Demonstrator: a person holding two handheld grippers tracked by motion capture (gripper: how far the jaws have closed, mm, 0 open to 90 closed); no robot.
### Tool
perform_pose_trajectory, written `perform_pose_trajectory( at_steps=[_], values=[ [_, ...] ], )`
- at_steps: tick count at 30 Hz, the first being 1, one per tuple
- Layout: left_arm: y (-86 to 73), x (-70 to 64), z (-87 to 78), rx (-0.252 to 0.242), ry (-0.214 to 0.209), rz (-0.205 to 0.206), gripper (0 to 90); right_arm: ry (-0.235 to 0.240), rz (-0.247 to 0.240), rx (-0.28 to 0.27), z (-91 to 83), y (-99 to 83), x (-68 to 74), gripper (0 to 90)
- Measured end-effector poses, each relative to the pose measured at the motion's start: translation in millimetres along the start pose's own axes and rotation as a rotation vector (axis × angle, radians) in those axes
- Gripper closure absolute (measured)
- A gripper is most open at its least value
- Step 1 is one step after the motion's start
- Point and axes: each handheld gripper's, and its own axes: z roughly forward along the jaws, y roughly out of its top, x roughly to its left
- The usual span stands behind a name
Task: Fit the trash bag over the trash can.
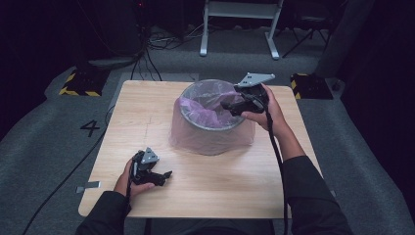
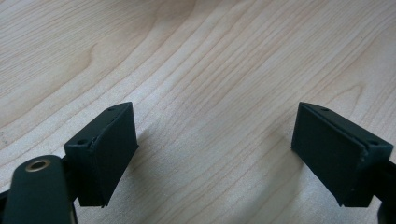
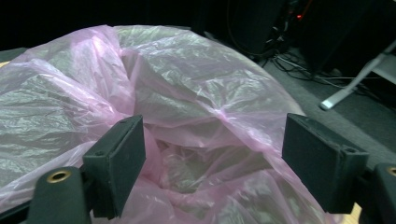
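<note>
A round grey bin [image 1: 211,122] lined with a crumpled pink plastic bag [image 1: 208,110] stands at the middle back of the wooden table [image 1: 147,112]. My right gripper [image 1: 226,105] hovers over the bin's right rim, open, jaws pointing left into the bag. In the right gripper view the bag [image 3: 187,116] spreads loosely between and beyond its wide-apart jaws, with nothing held. My left gripper [image 1: 168,175] rests low near the front left of the table, open and empty. The left gripper view looks down on bare wood [image 2: 210,93] between its jaws.
The bag's skirt drapes down over the bin's outside to the tabletop. Black cables [image 1: 276,156] trail from both grippers toward the person. Beyond the table lie grey carpet, a white frame [image 1: 240,29] and floor cables. A grey tag [image 1: 88,186] lies by the left table edge.
</note>
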Motion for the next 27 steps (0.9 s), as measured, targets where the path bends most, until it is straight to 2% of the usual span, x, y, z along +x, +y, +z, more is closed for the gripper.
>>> perform_pose_trajectory(
  at_steps=[2, 12, 16, 23, 27],
  values=[
    [0.0, 0.0, 0.0, 0.0, 0.0, 0.0, 14.0, 0.019, -0.003, 0.008, 3.5, 0.0, -0.7, 21.7],
    [0.0, 0.0, 0.0, 0.0, 0.0, 0.0, 14.0, 0.009, -0.004, 0.021, 12.6, 1.8, -0.5, 20.9],
    [0.0, 0.0, 0.0, 0.0, 0.0, 0.0, 14.0, 0.014, -0.021, 0.033, 16.5, 3.6, -0.3, 19.9],
    [0.0, 0.1, 0.0, 0.0, 0.0, 0.0, 14.0, 0.015, -0.062, 0.095, 25.4, 4.9, 3.4, 19.5],
    [0.0, 0.0, 0.0, 0.0, 0.0, 0.0, 14.0, 0.032, -0.072, 0.124, 29.0, 6.8, 5.2, 19.1]
  ],
)
